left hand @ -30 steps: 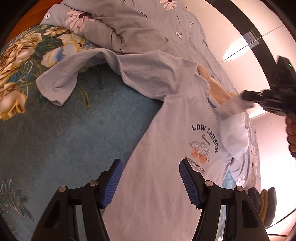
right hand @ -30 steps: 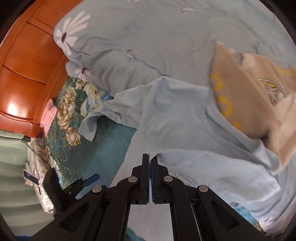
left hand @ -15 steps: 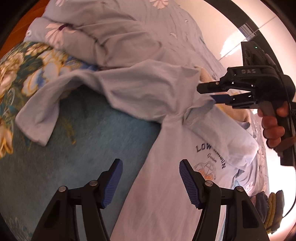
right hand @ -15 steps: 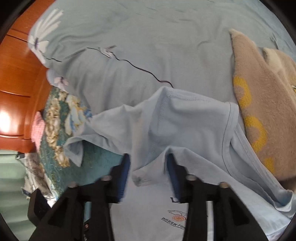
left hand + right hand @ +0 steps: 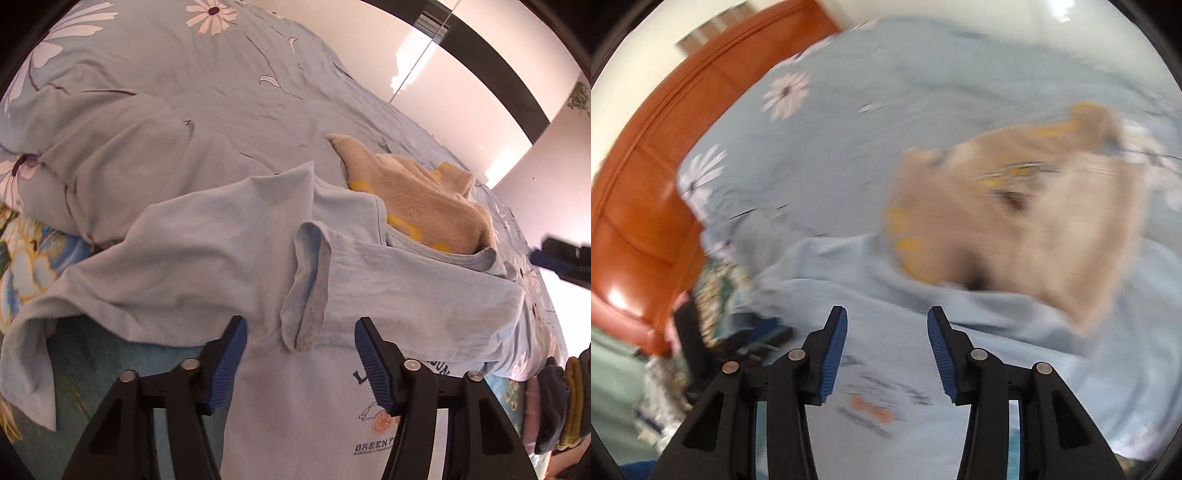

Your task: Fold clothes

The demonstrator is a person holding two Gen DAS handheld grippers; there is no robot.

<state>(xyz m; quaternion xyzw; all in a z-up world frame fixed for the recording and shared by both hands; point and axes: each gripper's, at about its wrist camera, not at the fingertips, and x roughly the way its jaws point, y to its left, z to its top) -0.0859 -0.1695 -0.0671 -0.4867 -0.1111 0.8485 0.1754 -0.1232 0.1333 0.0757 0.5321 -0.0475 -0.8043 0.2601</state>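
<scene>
A light blue T-shirt (image 5: 207, 254) with a dark printed logo lies on the bed, its upper part folded down over the body and one sleeve (image 5: 308, 295) lying on top. My left gripper (image 5: 297, 354) is open just above the shirt, its fingers either side of that sleeve's end. My right gripper (image 5: 886, 354) is open and empty over the shirt (image 5: 979, 369); its view is blurred. Its tip (image 5: 554, 258) shows at the right edge of the left wrist view.
A tan fleece garment (image 5: 424, 206) with yellow marks lies past the shirt's collar. A pale blue flowered duvet (image 5: 184, 92) covers the far bed. A teal flowered sheet (image 5: 26, 258) is at left. Stacked folded socks (image 5: 561, 398) sit at right. An orange wooden headboard (image 5: 646, 177) stands at left.
My right gripper opened, let go of the shirt's sleeve, which now lies folded on the body, and pulled away to the right. My left gripper moved closer to the sleeve.
</scene>
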